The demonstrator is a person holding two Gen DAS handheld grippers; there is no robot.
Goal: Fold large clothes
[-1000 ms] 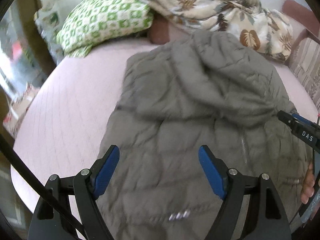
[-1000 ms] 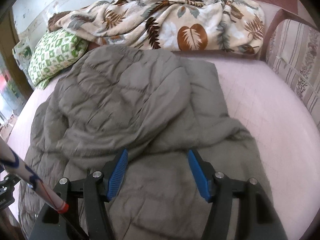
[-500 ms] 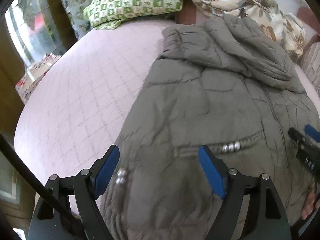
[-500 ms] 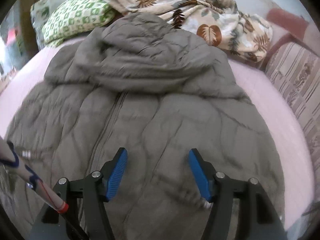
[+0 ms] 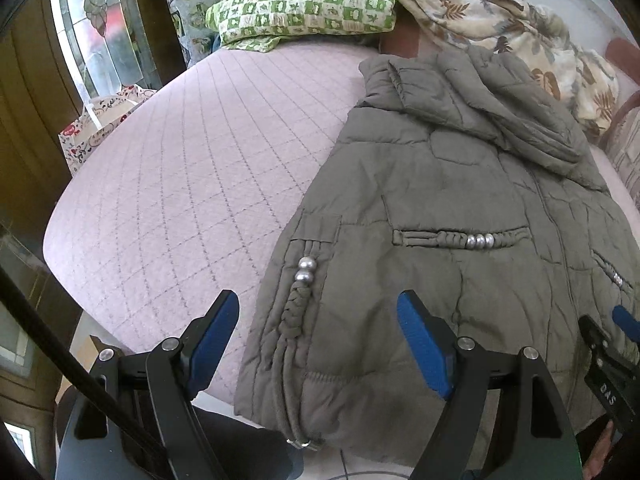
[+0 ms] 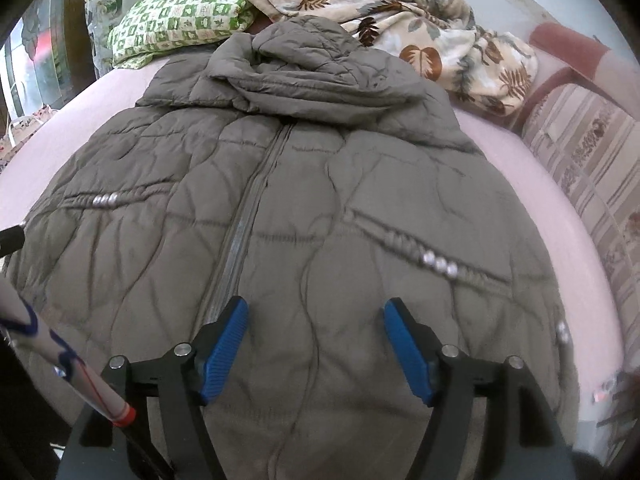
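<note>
The pink quilted bed (image 5: 192, 184) filled the left wrist view, with the grey hooded puffer jacket (image 6: 304, 208) spread zipped-up across it, hem at the lower edge. The left claw (image 5: 318, 340) hung wide open and empty over the hem's lower-left corner. The right claw (image 6: 316, 344), empty, was opening above the hem. Slippery padding might squirm from a shallow pinch.

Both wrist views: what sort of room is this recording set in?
Most likely a home bedroom. A grey padded jacket lies spread on a bed with a pink quilted cover, and a green patterned pillow and a crumpled leaf-print blanket sit at its far end.
</note>
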